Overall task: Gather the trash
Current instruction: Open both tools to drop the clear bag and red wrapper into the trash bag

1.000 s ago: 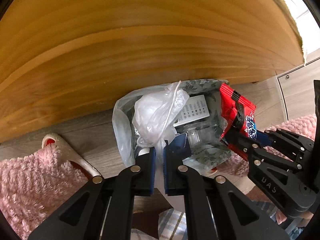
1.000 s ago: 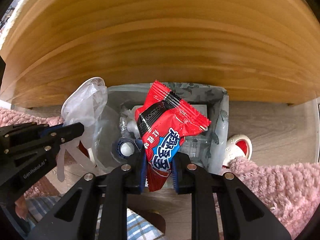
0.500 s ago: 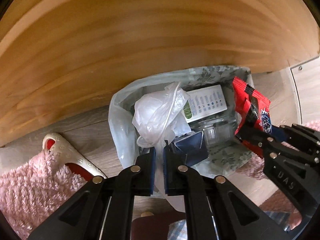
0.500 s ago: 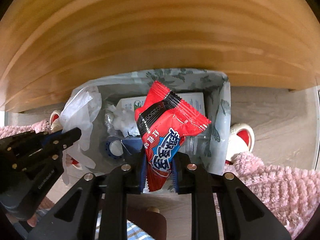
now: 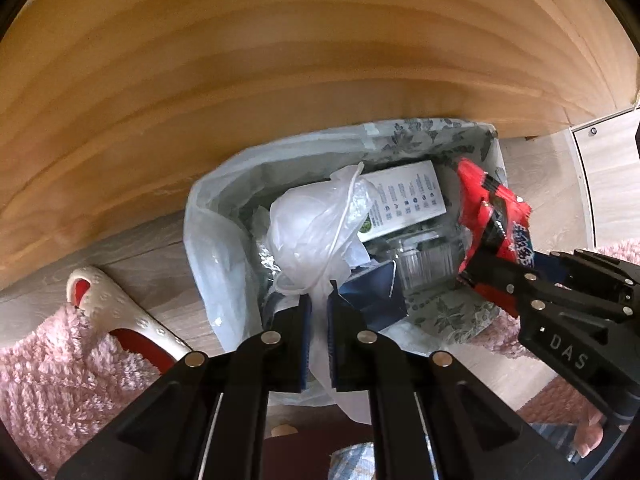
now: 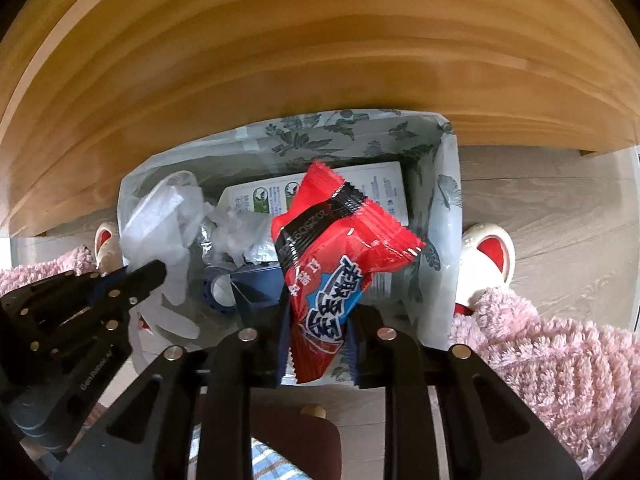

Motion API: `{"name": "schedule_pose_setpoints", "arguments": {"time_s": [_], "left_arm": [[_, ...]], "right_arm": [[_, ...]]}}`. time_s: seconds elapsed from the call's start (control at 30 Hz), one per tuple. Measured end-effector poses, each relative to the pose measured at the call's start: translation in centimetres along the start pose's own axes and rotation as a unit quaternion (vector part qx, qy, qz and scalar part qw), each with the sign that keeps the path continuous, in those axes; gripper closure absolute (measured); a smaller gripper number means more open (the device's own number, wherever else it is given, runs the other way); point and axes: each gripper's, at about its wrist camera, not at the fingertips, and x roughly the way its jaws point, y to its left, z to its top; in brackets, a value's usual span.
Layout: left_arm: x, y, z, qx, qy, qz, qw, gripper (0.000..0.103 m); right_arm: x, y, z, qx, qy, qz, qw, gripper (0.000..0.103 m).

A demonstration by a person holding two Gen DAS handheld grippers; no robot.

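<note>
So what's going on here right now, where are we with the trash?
Both grippers hang over the lined trash bin beside the wooden panel. The left gripper is shut on a crumpled clear plastic bag. The right gripper has the red snack packet between its fingers, which are opening to drop it in. A white carton and other trash already lie inside.

Both grippers now sit lower over the lined bin (image 6: pixel 448 200) than a second ago; the right gripper (image 6: pixel 318 344) is opening around the red snack packet (image 6: pixel 340 248).
</note>
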Motion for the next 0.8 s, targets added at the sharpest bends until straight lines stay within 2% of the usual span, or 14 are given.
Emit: {"name": "schedule_pose_setpoints", "arguments": {"time_s": [0.03,0.1,0.13,0.2,0.3,0.43,0.57,0.63,0.8], "left_arm": [[-0.2,0.1,0.0,-0.004,-0.003,-0.003,1.0,0.096],[-0.4,0.7,0.0,-0.016,-0.003,-0.005,0.9999,0.086],[-0.5,0.8,0.0,-0.021,-0.003,-0.003,0.9998,0.07],[-0.7,1.3,-0.1,-0.032,-0.006,0.003,0.9995,0.053],[-1.0,1.9,0.0,-0.051,-0.011,0.004,0.9986,0.041],[-1.2,2.7,-0.2,-0.079,-0.004,-0.009,0.9968,0.022],[-1.4,3.2,-0.3,-0.095,-0.008,-0.002,0.9954,0.018],[-1.7,3.1,-0.4,-0.087,-0.016,0.004,0.9961,0.009],[-2.3,2.5,-0.3,-0.069,-0.031,0.014,0.997,0.008]], "right_arm": [[0.0,-0.1,0.0,0.003,0.001,0.001,1.0,0.07],[0.0,-0.3,0.0,0.009,0.002,0.002,1.0,0.063],[-0.2,-0.3,0.0,0.012,0.0,0.005,1.0,0.056],[-0.3,-0.7,-0.1,0.02,-0.001,0.013,1.0,0.048],[-0.6,-1.4,-0.1,0.03,-0.007,0.013,0.999,0.045],[-1.2,-1.9,-0.3,0.036,-0.023,0.01,0.999,0.035],[-1.6,-1.9,-0.5,0.035,-0.027,0.014,0.999,0.028],[-1.8,-1.9,-0.5,0.035,-0.033,0.012,0.999,0.027],[-2.3,-1.7,-0.6,0.029,-0.044,0.005,0.999,0.016]]}}
